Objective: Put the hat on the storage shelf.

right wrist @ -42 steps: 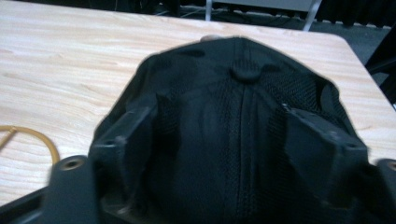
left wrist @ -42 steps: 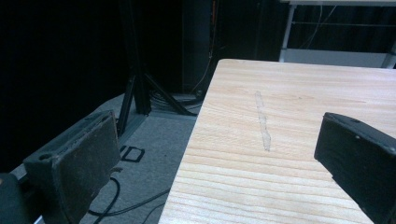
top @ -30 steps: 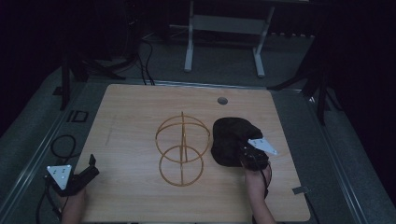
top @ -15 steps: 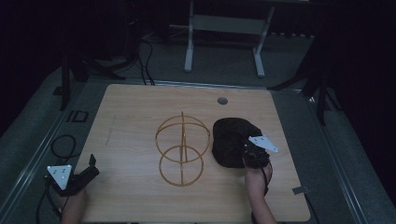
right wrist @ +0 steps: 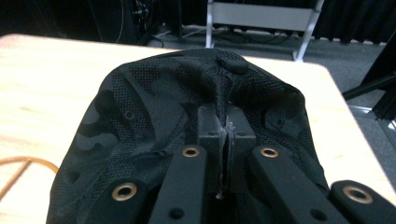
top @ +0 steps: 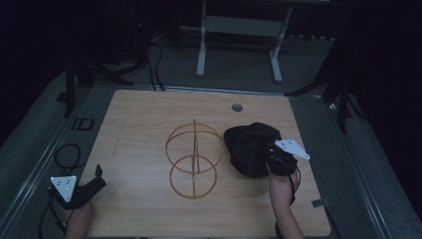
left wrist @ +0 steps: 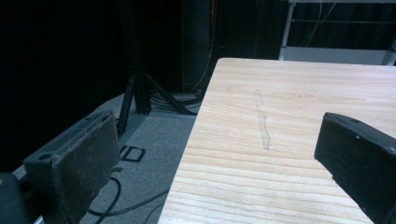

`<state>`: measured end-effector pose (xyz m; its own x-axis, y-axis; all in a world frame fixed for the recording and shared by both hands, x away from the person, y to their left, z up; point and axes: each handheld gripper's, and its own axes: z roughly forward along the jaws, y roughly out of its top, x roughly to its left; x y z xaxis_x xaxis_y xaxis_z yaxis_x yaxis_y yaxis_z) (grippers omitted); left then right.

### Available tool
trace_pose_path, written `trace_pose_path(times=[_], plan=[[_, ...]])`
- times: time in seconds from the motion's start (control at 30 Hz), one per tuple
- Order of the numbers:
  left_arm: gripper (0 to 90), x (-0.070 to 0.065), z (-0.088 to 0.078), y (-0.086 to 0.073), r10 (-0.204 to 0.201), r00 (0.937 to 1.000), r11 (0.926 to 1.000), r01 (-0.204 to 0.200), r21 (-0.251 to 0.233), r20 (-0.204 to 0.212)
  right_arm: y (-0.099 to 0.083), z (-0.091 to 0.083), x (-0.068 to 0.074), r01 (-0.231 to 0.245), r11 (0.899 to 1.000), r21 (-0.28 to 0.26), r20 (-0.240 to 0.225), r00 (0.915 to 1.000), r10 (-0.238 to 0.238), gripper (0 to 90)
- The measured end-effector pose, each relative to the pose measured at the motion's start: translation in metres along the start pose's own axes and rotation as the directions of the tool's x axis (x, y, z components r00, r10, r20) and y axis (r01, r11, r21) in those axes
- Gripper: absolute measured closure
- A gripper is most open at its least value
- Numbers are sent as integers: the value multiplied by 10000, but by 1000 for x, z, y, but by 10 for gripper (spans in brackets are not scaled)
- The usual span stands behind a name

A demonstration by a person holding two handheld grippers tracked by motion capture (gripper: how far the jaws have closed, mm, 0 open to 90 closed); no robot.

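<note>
You are working in a dim lab or recording studio, not a home. Your bare wooden table [top: 149,119] stands on grey carpet, with black curtains closing off the dark beyond its far edge. Black stand legs [top: 74,79] and loose cables [top: 154,64] sit off its far left corner, and a white metal frame [top: 239,30] stands behind the far edge.

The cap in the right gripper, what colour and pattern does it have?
The cap is black with a faint camouflage pattern on mesh fabric, seen best in the right gripper view.
</note>
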<state>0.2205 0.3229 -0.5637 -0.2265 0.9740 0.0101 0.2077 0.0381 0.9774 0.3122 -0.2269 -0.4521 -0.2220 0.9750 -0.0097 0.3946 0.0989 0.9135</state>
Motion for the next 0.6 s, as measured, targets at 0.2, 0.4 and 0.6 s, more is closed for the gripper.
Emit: trace_pose_path(times=[0.2, 0.4, 0.6], plan=[[6, -1, 0, 0, 19, 10000, 10000, -19, -14, 2, 17, -13, -4, 49, 9992, -397, -11, 10000, -49, 878], [6, -1, 0, 0, 22, 10000, 10000, -22, -21, -4, 35, -26, -8, 173, 9967, -792, -46, 9998, -177, 878], [6, -1, 0, 0, 58, 10000, 10000, -58, -13, -6, 53, -36, -8, 265, 9932, -1137, -105, 9996, -278, 878]])
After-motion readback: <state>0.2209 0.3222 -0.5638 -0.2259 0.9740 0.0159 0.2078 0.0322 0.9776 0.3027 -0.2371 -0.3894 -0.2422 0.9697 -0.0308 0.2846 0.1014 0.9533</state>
